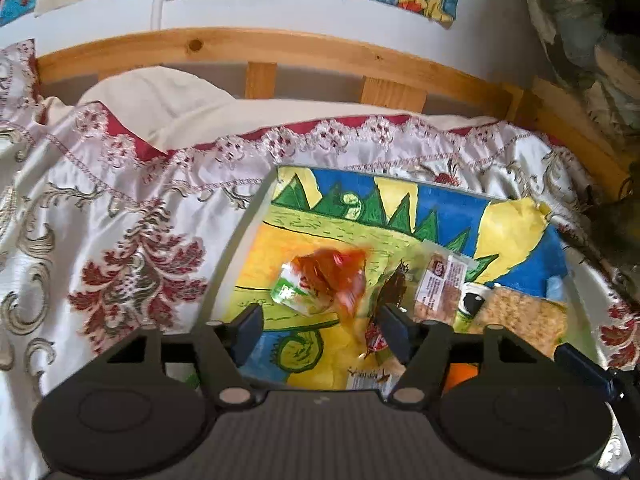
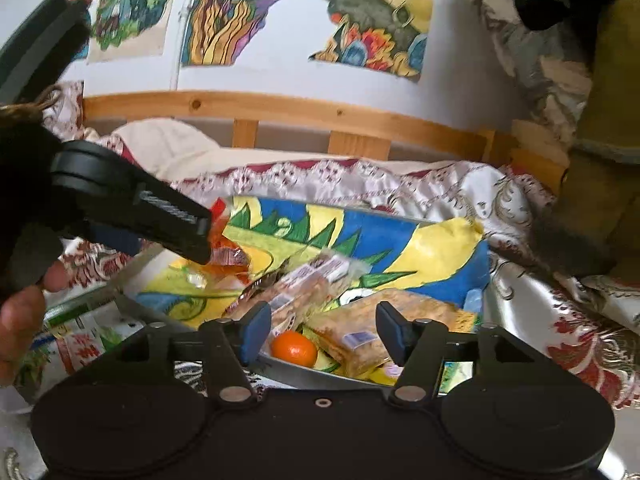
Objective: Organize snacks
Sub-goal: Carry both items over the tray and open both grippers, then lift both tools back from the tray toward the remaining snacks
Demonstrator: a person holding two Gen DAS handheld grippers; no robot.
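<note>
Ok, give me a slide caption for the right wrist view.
Right gripper open over a tray of wrapped snacks and an orange, left gripper alongside.

Soft daylight, fisheye-bent edges, motion blur on snacks.

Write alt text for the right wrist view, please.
An open right gripper hovers over a tray lined with a colourful drawing, holding wrapped snacks and a small orange fruit. The left gripper reaches in from the left above an orange packet; behind lie a patterned bedspread and wooden rail.
</note>
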